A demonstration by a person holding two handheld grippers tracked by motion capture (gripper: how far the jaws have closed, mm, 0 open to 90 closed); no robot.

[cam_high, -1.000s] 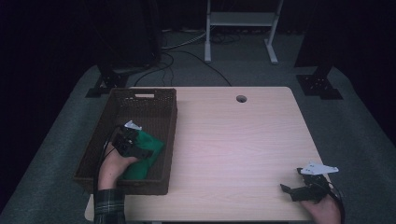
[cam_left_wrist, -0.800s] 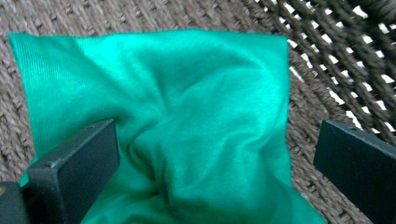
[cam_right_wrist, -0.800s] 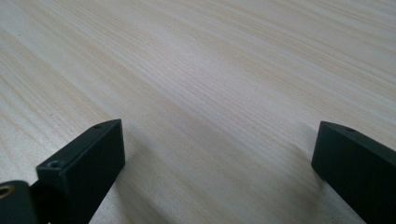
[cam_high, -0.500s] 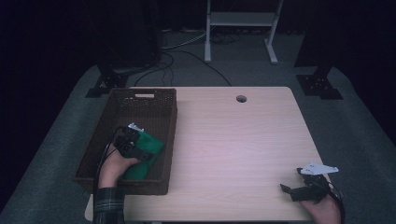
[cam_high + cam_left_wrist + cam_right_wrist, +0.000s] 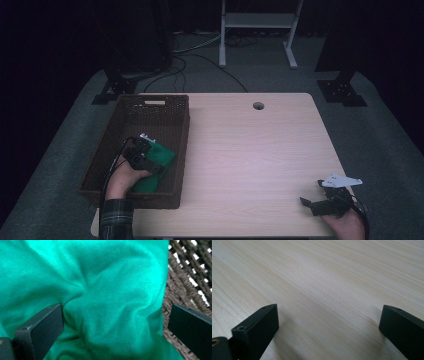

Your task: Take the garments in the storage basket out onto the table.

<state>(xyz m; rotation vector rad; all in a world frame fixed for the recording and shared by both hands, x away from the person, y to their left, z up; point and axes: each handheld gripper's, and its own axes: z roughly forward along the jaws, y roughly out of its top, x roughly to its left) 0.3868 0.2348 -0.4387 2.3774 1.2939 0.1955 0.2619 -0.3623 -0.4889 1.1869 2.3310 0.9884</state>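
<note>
We are seeing the green cloth lying crumpled in the near right part of the woven basket, pressing up against the basket's right wall. In the left gripper view the cloth is bunching between our jaws while the brown weave is showing just beyond its edge, so room on that side is tight. Our left gripper is sitting down on the cloth with its jaws spread wide on either side of a fold, not clamping it. The basket is resting at the left edge of the bench, whose wide middle is lying bare. Our right gripper is resting at the near right corner, jaws wide apart and holding nothing.
</note>
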